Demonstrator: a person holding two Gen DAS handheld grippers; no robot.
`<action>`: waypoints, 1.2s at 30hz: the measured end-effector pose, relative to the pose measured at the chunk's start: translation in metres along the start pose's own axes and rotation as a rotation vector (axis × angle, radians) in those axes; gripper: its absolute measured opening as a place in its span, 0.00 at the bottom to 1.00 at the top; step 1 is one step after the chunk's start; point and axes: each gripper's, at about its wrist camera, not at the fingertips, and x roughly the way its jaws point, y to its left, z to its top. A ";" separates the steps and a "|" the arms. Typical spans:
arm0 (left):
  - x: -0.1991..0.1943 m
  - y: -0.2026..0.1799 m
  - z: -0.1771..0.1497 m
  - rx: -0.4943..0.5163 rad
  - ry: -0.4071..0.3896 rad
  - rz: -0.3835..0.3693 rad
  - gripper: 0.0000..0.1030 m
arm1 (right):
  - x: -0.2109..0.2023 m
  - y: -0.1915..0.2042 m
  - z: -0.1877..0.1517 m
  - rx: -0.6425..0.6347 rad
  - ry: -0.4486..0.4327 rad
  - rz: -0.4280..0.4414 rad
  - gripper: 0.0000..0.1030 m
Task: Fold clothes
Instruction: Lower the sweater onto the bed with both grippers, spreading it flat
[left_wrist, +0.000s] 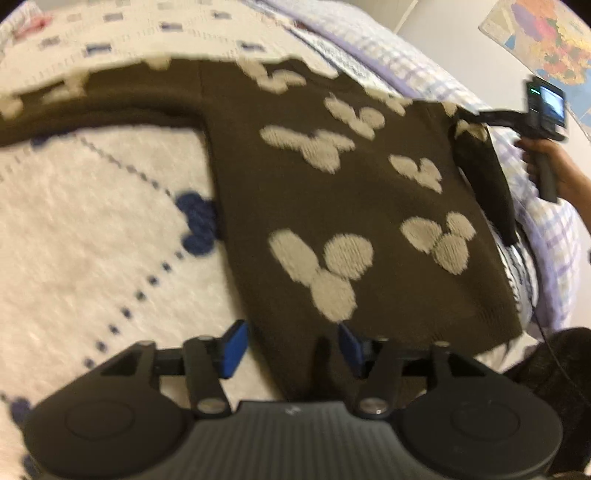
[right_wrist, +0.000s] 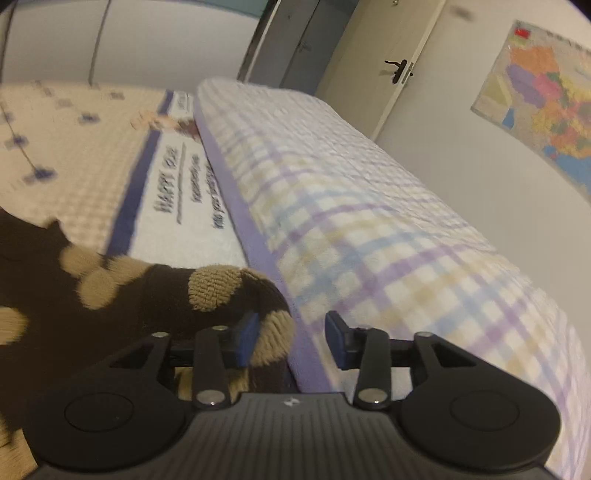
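Here, then, is how we read the risks.

Garment: the dark brown knitted sweater with cream blotch patterns lies spread on the bed's white fleecy blanket with blue stitched flowers; one sleeve stretches away toward the far left, and the right-hand edge runs along the rolled purple-and-yellow checked quilt.

Left gripper: we see its jaws parted, the sweater's near hem lying between the blue pads; no pad clearly presses the knit, so we judge it released.

Right gripper: its jaws stand apart; a cream-spotted lobe of the sweater rests against the left pad while the right pad is clear of it, so nothing is clamped.

Risk, missed grip: if we close the right jaws where they are, we think they may catch only that bulging lobe, or the purple quilt border beside it, and drag the quilt along.

Risk, uneven fold: the left jaws sit toward one side of the hem; lifting from there could skew the sweater.

Risk, slack sleeve: the far sleeve is untucked and may trail or bunch under a fold.

Risk, blur: both views are smeared, so exact contact is uncertain.
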 end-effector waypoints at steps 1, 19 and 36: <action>-0.003 0.000 0.000 0.000 -0.023 0.006 0.60 | -0.012 -0.009 -0.004 0.018 -0.003 0.034 0.45; 0.019 -0.031 0.015 0.097 -0.223 0.044 0.61 | -0.052 -0.088 -0.139 0.358 0.253 0.310 0.53; 0.042 -0.034 0.021 0.100 -0.197 0.067 0.61 | -0.092 -0.053 -0.078 -0.025 0.024 -0.104 0.10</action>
